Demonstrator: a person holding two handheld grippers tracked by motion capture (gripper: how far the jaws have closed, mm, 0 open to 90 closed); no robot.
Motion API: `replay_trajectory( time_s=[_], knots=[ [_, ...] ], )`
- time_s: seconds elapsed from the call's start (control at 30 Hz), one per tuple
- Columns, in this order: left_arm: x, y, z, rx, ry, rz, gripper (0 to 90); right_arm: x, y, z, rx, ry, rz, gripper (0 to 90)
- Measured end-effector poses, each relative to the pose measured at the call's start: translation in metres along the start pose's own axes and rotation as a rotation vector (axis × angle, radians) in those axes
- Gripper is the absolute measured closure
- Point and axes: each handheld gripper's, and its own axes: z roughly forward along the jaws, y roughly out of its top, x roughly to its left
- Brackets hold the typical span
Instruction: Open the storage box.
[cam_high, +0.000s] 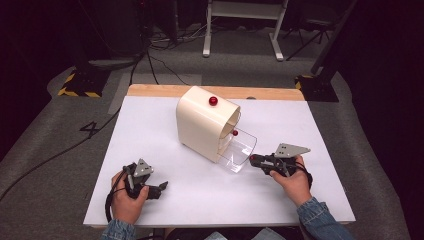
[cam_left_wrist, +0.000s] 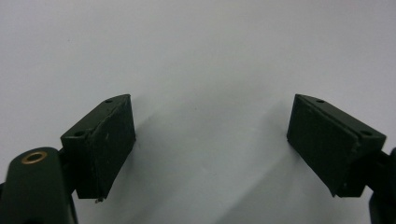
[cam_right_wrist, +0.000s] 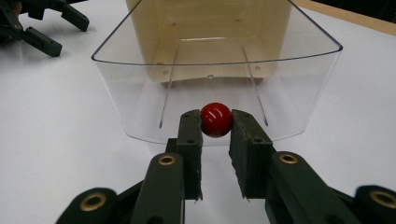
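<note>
A cream box stands mid-table with a red knob on its top. A clear plastic drawer sticks out of its open side toward the right. In the right gripper view, my right gripper is shut on the drawer's small red knob at the front of the clear drawer, which holds nothing. In the high view the right gripper touches the drawer's front. My left gripper rests at the front left, jaws wide open over bare white table.
The white tabletop has a wooden strip along its far edge. A second small red knob shows at the box's opening. The left gripper lies beyond the drawer's left side. Cables trail on the grey floor.
</note>
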Motion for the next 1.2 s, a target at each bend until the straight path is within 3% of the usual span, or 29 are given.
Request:
replay_trajectory(
  time_s=[0.47, 0.73, 0.93, 1.2],
  knots=[
    [0.0, 0.0, 0.0, -0.001, 0.003, 0.001, 15.5, -0.004, -0.014, -0.008, 0.031, -0.003, 0.014, 69.0],
    [0.0, 0.0, 0.0, 0.0, 0.0, 0.0, 15.5, -0.005, -0.015, -0.021, 0.015, -0.014, 0.023, 64.7],
    [0.0, 0.0, 0.0, 0.0, 0.002, 0.001, 15.5, -0.006, -0.001, -0.033, -0.018, -0.024, 0.017, 61.2],
    [0.0, 0.0, 0.0, 0.0, 0.0, 0.0, 15.5, -0.003, 0.036, -0.04, -0.051, -0.018, -0.028, 59.4]
  ],
)
